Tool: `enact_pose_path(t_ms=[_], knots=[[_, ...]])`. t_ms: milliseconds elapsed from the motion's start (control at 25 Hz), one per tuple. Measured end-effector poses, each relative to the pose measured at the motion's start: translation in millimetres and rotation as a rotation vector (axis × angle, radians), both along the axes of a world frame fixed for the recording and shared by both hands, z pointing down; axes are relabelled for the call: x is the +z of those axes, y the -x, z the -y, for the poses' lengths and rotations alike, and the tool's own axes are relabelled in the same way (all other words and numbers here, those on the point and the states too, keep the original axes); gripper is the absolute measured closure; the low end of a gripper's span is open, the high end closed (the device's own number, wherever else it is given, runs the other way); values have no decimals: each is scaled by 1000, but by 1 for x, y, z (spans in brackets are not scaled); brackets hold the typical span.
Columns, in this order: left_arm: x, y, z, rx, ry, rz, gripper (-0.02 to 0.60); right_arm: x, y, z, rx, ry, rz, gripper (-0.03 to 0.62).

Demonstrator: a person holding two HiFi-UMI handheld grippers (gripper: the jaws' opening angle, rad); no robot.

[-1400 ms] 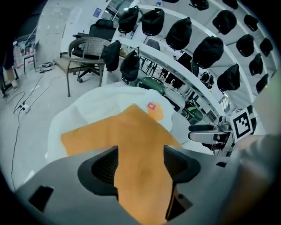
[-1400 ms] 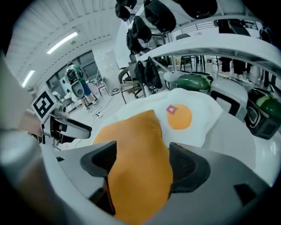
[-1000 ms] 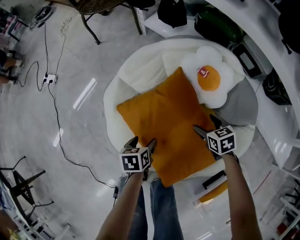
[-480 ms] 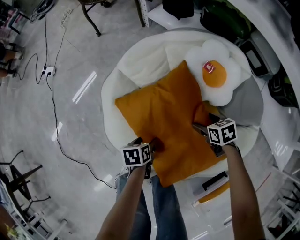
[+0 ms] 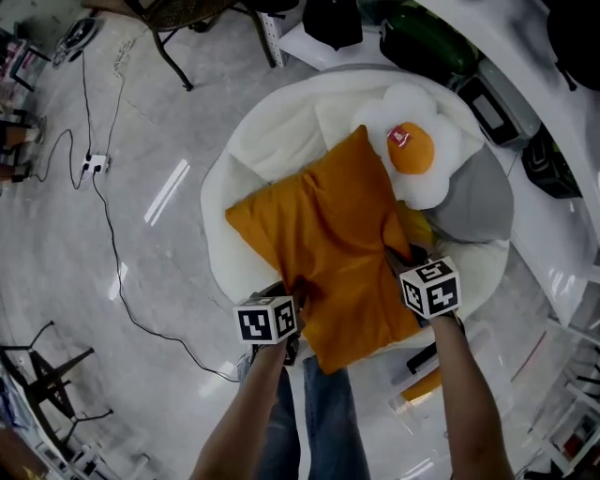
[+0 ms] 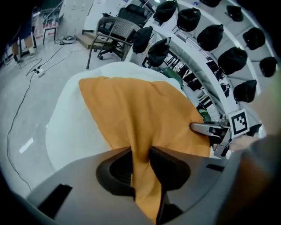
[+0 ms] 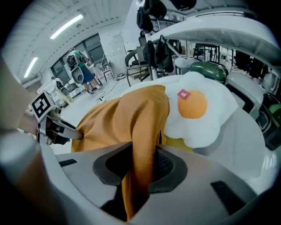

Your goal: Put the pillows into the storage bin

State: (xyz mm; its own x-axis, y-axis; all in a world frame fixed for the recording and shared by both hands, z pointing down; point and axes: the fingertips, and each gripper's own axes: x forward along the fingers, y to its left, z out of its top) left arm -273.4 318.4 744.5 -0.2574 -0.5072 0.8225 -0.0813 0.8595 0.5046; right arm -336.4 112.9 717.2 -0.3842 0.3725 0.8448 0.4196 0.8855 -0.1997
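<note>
An orange square pillow (image 5: 323, 244) lies on a big round white cushion (image 5: 248, 150). Both grippers hold its near edge. My left gripper (image 5: 289, 302) pinches the near left corner, and my right gripper (image 5: 405, 255) pinches the right edge. In the left gripper view the jaws (image 6: 140, 154) are closing, with a fold of orange fabric (image 6: 131, 110) pressed between the pads. The right gripper view shows the same, its jaws (image 7: 142, 160) closing on orange fabric (image 7: 131, 114). A fried-egg pillow (image 5: 410, 150) and a grey pillow (image 5: 473, 202) lie behind the orange one.
Cables (image 5: 103, 216) and a power strip (image 5: 94, 161) run over the grey floor at left. Chair legs (image 5: 173, 47) stand at the top. A white rack with black bags (image 5: 562, 28) curves along the right. A white and yellow object (image 5: 427, 373) lies near the person's legs (image 5: 323, 412).
Both grippers have closed on the orange pillow's near edge. The fabric now bunches into folds and the pillow's near side has drawn in.
</note>
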Motion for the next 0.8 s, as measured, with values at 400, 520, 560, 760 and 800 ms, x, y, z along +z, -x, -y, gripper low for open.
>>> enact_pose_path(t_ms=[400, 520, 560, 760, 800], knots=[[-94, 9, 64, 280, -15, 146, 471, -100, -83, 73, 432, 48, 133, 491], [-116, 9, 99, 407, -42, 182, 471, -125, -117, 101, 584, 34, 174, 491], [-123, 6, 111, 445, -49, 192, 472, -133, -128, 109, 627, 29, 187, 491], [-147, -32, 180, 631, -85, 218, 474, -159, -205, 161, 818, -7, 222, 491], [-151, -43, 194, 670, -96, 221, 476, -163, -223, 171, 859, -17, 225, 491]])
